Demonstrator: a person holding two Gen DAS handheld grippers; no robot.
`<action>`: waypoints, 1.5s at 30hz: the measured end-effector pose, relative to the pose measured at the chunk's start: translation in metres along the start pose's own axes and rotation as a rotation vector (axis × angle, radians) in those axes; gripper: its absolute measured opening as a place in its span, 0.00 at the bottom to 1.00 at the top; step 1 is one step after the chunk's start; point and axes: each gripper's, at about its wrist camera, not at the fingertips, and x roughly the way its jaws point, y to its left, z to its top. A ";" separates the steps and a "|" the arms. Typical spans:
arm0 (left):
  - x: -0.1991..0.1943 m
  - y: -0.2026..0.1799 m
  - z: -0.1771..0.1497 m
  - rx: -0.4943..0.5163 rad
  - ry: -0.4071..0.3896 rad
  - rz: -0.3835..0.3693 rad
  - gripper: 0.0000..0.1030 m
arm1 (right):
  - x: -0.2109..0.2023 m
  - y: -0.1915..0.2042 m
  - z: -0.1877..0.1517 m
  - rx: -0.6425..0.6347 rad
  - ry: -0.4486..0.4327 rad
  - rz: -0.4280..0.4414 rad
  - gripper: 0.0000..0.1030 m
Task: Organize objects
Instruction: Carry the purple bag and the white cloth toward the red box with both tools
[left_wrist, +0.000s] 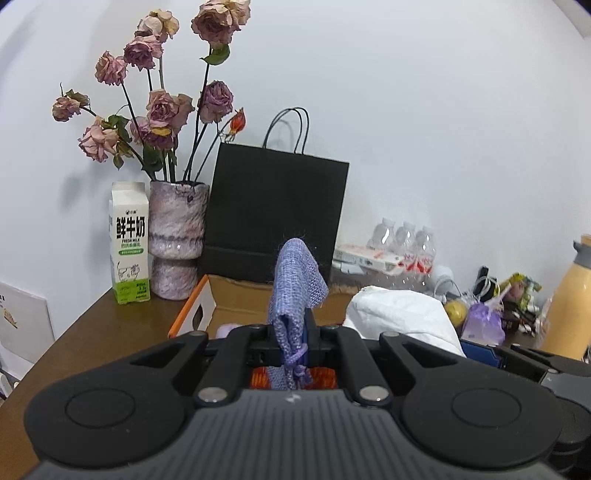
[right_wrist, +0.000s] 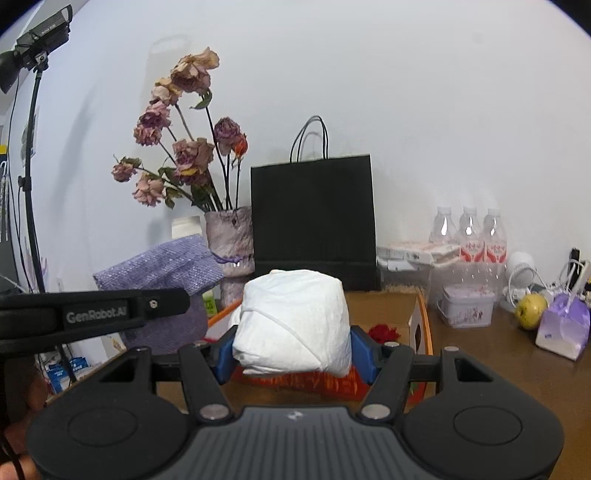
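Note:
My left gripper (left_wrist: 295, 341) is shut on a purple woven drawstring pouch (left_wrist: 295, 291), which sticks up and flops over in front of the black bag. The pouch (right_wrist: 166, 273) also shows at the left of the right wrist view, with the left gripper (right_wrist: 184, 301) seen from the side. My right gripper (right_wrist: 293, 349) is shut on a white wrapped bundle (right_wrist: 295, 321), its blue fingers (right_wrist: 362, 350) pressing on both sides. That bundle (left_wrist: 402, 314) appears to the right in the left wrist view. Both hang above an open cardboard box (left_wrist: 236, 299) with red-orange contents (right_wrist: 332, 384).
A brown table (left_wrist: 92, 332) carries a milk carton (left_wrist: 129, 243), a vase of dried roses (left_wrist: 177, 236) and a black paper bag (left_wrist: 277, 214) by the wall. Right of the box are water bottles (right_wrist: 469, 236), a lilac tub (right_wrist: 467, 306), a yellow-green fruit (right_wrist: 530, 310) and a small purple bag (right_wrist: 563, 326).

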 end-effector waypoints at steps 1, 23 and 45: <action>0.003 0.000 0.002 -0.005 -0.003 0.001 0.08 | 0.003 0.000 0.004 -0.002 -0.008 -0.001 0.59; 0.096 0.026 0.032 -0.090 0.000 0.044 0.08 | 0.100 -0.026 0.043 0.015 0.017 0.011 0.59; 0.168 0.042 0.025 -0.059 0.085 0.090 0.08 | 0.174 -0.062 0.033 0.026 0.147 -0.021 0.59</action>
